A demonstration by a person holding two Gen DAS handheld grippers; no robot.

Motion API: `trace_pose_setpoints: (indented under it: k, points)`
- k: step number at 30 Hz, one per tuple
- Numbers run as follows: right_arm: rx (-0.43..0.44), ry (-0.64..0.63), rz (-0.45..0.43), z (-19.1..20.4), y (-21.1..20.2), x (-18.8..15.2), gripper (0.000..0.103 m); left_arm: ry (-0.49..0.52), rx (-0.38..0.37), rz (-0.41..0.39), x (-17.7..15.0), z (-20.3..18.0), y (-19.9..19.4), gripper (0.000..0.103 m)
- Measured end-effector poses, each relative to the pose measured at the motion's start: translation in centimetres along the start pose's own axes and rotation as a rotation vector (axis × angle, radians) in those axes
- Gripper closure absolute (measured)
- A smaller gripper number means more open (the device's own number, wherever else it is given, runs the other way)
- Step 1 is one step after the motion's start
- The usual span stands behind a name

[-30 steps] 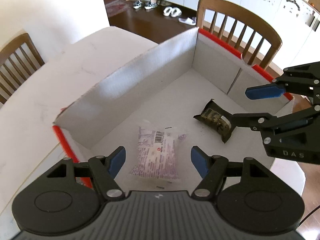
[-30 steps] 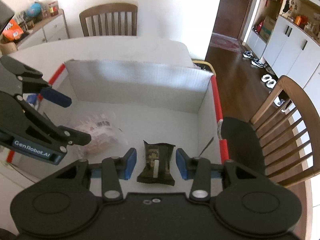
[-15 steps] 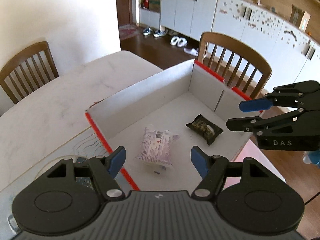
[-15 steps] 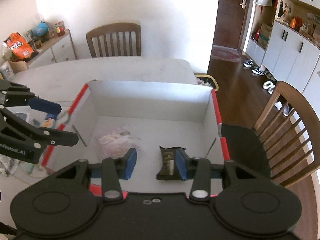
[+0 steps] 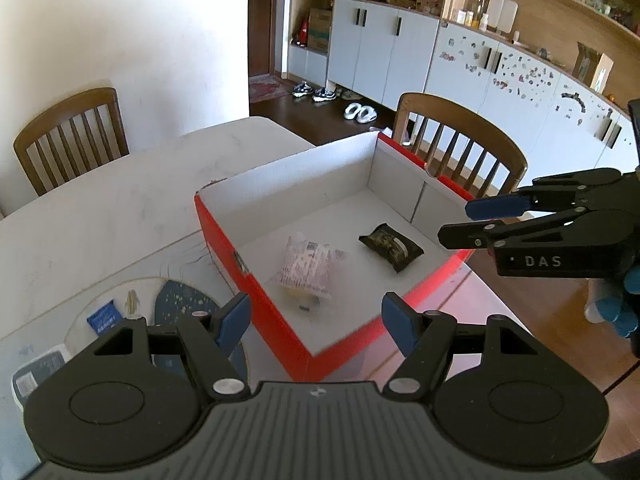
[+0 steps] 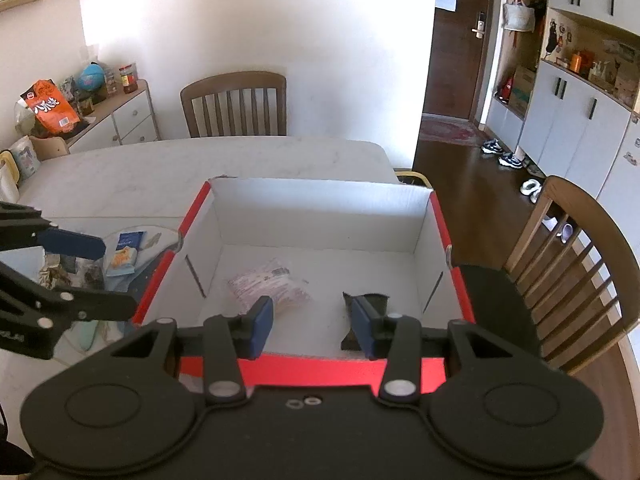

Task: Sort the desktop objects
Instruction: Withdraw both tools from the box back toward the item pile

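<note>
Left gripper [image 5: 316, 318] is hanging spread above the near corner of the red-edged box [image 5: 224, 236], nothing between its blue pads; right gripper [image 6: 312, 326] is standing part open over the near rim, also pinching nothing.

On the counter [image 5: 100, 216] left of the box, loose items are waiting: a small blue sachet [image 5: 105, 315] on a round mat [image 5: 176, 300]; judged light, flat and limp, so it is wanting a pinch across a short edge, not a press from above.

Inside the box, the pale pink packet [image 5: 306, 270] is lying nearest, soft and crinkly; the dark wrapper [image 5: 391, 247] is lying just beyond, apart from it; both probably slippery film, best taken at a sealed end.
</note>
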State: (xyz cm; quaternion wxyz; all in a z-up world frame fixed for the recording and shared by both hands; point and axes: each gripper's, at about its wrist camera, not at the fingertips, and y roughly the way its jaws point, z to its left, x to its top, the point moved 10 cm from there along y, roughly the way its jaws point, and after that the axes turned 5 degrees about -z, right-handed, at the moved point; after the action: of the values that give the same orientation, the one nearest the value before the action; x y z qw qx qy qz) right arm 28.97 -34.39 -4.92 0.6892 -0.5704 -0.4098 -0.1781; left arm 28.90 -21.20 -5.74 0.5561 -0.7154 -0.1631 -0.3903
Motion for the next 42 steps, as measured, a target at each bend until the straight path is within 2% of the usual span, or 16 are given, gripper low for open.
trace_pose_setpoints:
  k: [4, 7, 13, 15, 17, 20, 27, 29, 31, 33, 42]
  points:
    - [-0.024, -0.003, -0.007, 1.2, -0.6, -0.8, 0.059, -0.007, -0.006, -0.025, -1.1, 0.6, -1.4, 0.032]
    - [-0.029, 0.014, -0.013, 2.1, -1.0, -1.2, 0.050, -0.010, -0.002, -0.047, -1.9, 1.3, -2.6, 0.028]
    - [-0.048, 0.028, -0.020, 4.6, -1.6, -2.5, 0.046, -0.008, 0.000, -0.061, -3.7, 2.8, -4.4, 0.027]
    - [-0.050, 0.034, -0.021, 5.6, -1.7, -2.7, 0.044, -0.004, -0.004, -0.061, -4.4, 3.3, -4.9, 0.023]
    - [-0.046, 0.042, -0.021, 6.7, -1.9, -2.9, 0.043, -0.004, -0.011, -0.067, -5.0, 3.8, -5.6, 0.019]
    - [-0.033, 0.050, -0.029, 8.3, -2.2, -3.1, 0.035, -0.007, -0.007, -0.075, -5.7, 4.8, -6.6, 0.018]
    - [0.013, 0.034, -0.050, 12.8, -2.7, -3.3, 0.031, -0.033, 0.025, -0.084, -8.0, 8.4, -8.9, 0.016]
    - [0.029, 0.029, -0.056, 14.1, -2.7, -3.3, 0.022, -0.046, 0.034, -0.085, -8.7, 9.4, -9.6, 0.015]
    - [0.044, 0.024, -0.065, 15.4, -2.8, -3.3, 0.019, -0.051, 0.051, -0.087, -9.4, 10.5, -10.2, 0.013]
    - [0.058, 0.017, -0.065, 16.7, -2.7, -3.6, 0.019, -0.060, 0.064, -0.087, -10.2, 11.5, -10.7, 0.000]
    - [0.066, 0.017, -0.042, 20.9, -1.1, -4.8, 0.018, -0.110, 0.127, -0.071, -14.0, 16.2, -12.2, 0.000]
